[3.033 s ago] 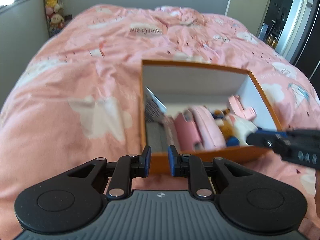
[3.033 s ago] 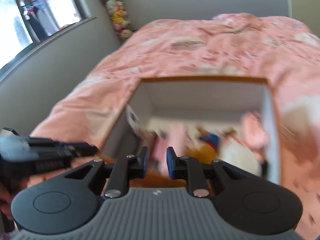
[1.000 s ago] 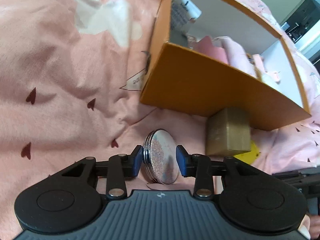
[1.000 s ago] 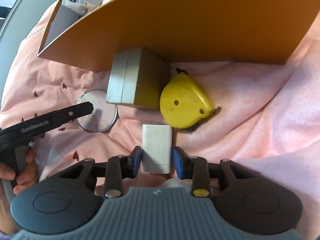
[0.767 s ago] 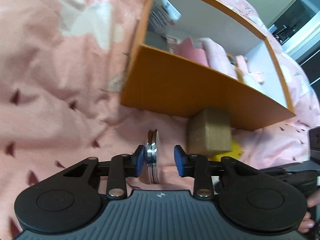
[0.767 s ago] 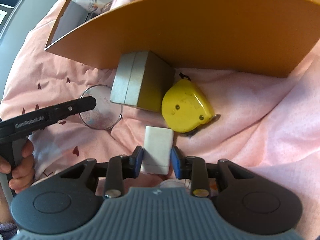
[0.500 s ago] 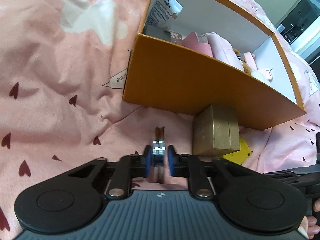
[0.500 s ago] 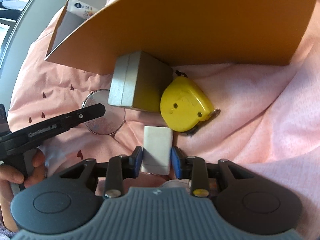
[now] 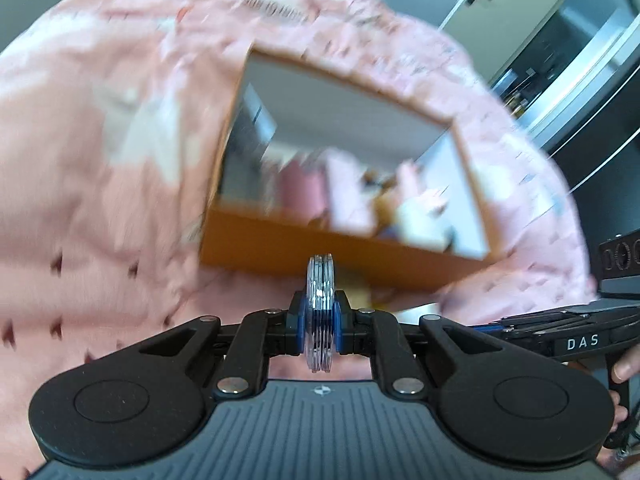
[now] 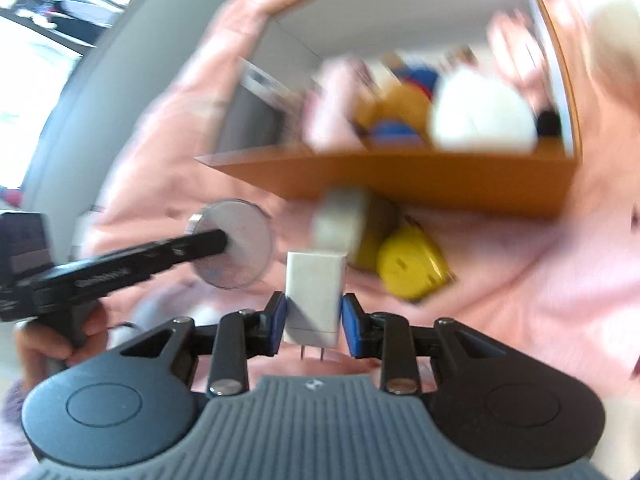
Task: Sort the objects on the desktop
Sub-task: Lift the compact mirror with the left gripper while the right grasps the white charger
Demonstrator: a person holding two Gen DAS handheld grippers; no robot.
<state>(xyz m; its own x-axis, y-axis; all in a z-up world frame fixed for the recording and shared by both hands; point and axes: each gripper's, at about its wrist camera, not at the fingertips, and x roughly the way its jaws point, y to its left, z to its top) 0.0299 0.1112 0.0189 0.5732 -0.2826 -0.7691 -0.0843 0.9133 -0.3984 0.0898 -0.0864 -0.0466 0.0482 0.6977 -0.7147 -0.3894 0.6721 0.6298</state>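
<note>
My left gripper (image 9: pixel 320 314) is shut on a round silver compact (image 9: pixel 320 276), held edge-on and lifted off the pink bedspread. In the right wrist view the compact (image 10: pixel 240 256) shows as a flat disc with a left finger across it. My right gripper (image 10: pixel 314 322) has a white charger plug (image 10: pixel 314 280) between its blue pads, which press its sides as the jaws are closing; its two prongs point back at me. Both grippers hang in front of the orange box (image 9: pixel 340 252), whose near wall (image 10: pixel 400 180) is just beyond them.
A gold box (image 10: pixel 344 220) and a yellow tape measure (image 10: pixel 412 264) lie on the bedspread against the orange box's near wall. The box holds several soft toys and pink items, blurred. A hand (image 10: pixel 44 340) grips the left tool. A doorway (image 9: pixel 560 60) is at the far right.
Both grippers have risen off the bed, the left with the compact and the right with the charger. The inside of the orange box has come into view. Both views are blurred by motion.
</note>
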